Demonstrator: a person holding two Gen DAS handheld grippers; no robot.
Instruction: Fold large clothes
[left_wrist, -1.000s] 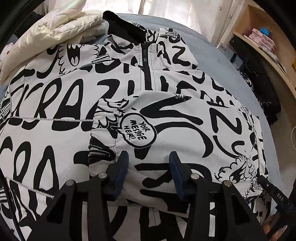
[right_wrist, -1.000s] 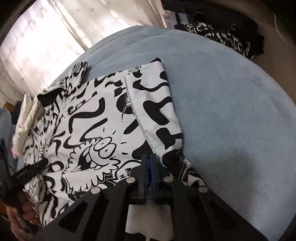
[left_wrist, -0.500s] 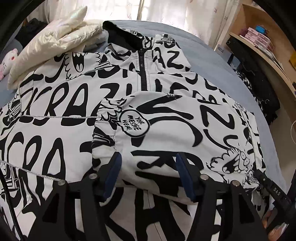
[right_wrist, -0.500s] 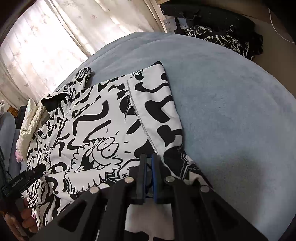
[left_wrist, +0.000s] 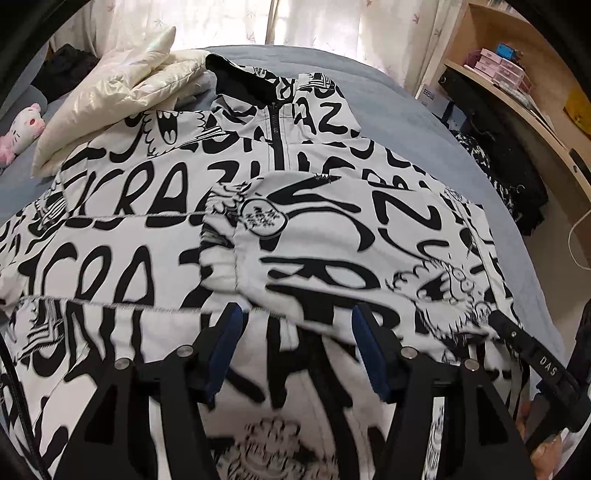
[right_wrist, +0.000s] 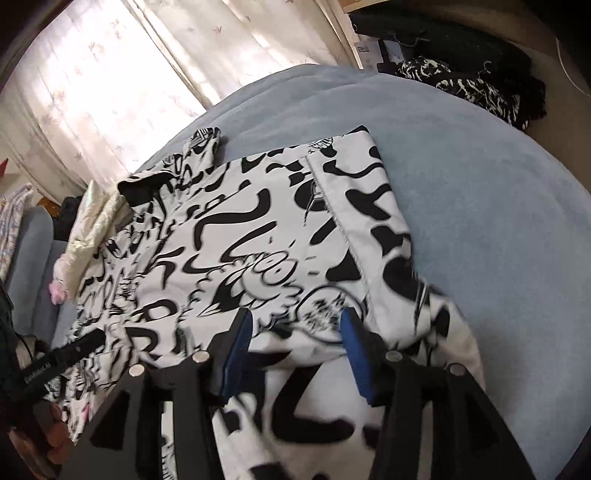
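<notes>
A large white jacket with black graffiti lettering (left_wrist: 155, 236) lies spread on the blue bed, its black collar and zip (left_wrist: 275, 125) at the far end. Its right sleeve (left_wrist: 332, 243) is folded across the chest. My left gripper (left_wrist: 295, 325) is open and empty, just above the sleeve's near edge. In the right wrist view the jacket (right_wrist: 236, 236) fills the left half. My right gripper (right_wrist: 295, 328) is open over the jacket's folded right side. The other gripper's finger (right_wrist: 62, 354) shows at the left.
A cream puffer jacket (left_wrist: 110, 96) lies at the far left beside the collar, with a pink plush toy (left_wrist: 22, 125) past it. Blue bed cover (right_wrist: 498, 221) lies bare to the right. Dark clothes (right_wrist: 472, 85) and a wooden shelf (left_wrist: 517, 85) stand beyond the bed's right side.
The right gripper, shut on the jacket before, has opened and let the fabric go. The left gripper has opened wider and pulled back toward the near edge of the sleeve.
</notes>
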